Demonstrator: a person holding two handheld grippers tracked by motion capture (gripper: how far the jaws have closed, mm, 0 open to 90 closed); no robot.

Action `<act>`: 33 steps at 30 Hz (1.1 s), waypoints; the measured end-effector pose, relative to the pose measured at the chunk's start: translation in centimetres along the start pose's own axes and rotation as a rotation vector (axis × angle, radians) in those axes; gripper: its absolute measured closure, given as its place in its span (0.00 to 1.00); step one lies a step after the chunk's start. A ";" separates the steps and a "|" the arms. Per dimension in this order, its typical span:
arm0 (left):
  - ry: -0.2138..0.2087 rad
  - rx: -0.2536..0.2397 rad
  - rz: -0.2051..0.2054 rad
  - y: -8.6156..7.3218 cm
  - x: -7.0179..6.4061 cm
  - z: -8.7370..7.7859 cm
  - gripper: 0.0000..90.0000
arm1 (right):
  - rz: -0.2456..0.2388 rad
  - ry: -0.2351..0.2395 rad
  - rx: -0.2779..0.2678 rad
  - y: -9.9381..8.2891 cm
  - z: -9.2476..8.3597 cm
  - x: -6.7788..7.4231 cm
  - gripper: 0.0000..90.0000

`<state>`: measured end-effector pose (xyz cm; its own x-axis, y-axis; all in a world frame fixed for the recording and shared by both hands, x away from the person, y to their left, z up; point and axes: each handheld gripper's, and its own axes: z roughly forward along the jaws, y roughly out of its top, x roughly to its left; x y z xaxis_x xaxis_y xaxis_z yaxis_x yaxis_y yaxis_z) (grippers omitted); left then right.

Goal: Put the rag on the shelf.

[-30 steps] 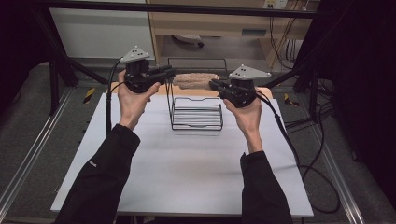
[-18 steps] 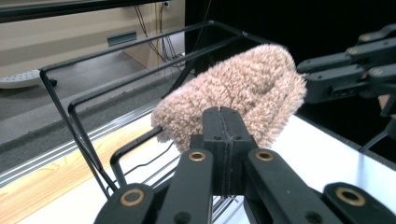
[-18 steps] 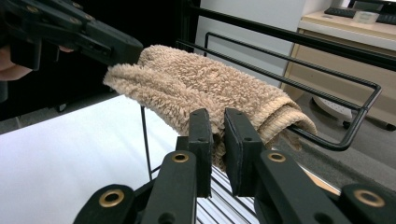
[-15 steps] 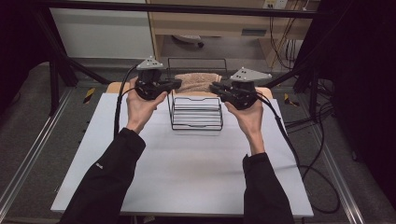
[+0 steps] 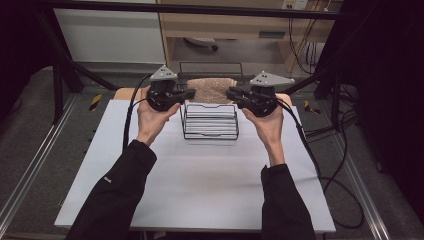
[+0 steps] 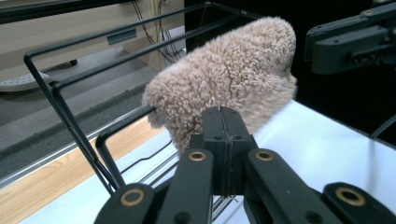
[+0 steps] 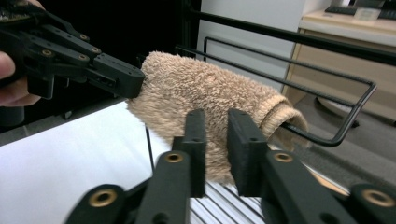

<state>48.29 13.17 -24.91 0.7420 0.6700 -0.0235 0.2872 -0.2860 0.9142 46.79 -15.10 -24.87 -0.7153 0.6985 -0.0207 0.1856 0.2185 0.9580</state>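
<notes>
Having sunk, left tongs [image 5: 187,93] pinch fuzzy sock [image 5: 212,88] shut.

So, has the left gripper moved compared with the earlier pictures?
Yes. The left gripper has moved rightward toward the black wire rack, and its jaws have just been closing at the beige fluffy sock.

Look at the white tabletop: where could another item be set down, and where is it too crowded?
Free: the white tabletop between the two sleeves, from the wire rack to the near edge, and the strips outside each forearm. Crowded: the far edge, where the left gripper and right gripper meet at the beige fluffy cloth draped on the rack.
</notes>
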 end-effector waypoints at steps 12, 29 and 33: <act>0.021 0.017 0.024 -1.3 -0.1 1.2 1.00 | 0.050 -0.053 0.078 -2.0 1.7 -0.6 1.00; 0.019 0.020 -0.008 -2.6 -0.1 -0.5 0.81 | 0.059 -0.036 0.059 -2.5 -0.4 -0.1 0.82; 0.018 0.033 -0.016 -3.6 -0.1 -1.0 0.71 | 0.072 -0.038 0.054 -3.0 -1.2 0.0 0.72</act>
<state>46.58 14.88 -27.83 0.7264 0.6866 -0.0307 0.3194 -0.2977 0.8997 45.40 -16.56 -27.41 -0.6727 0.7391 0.0359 0.2725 0.2023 0.9406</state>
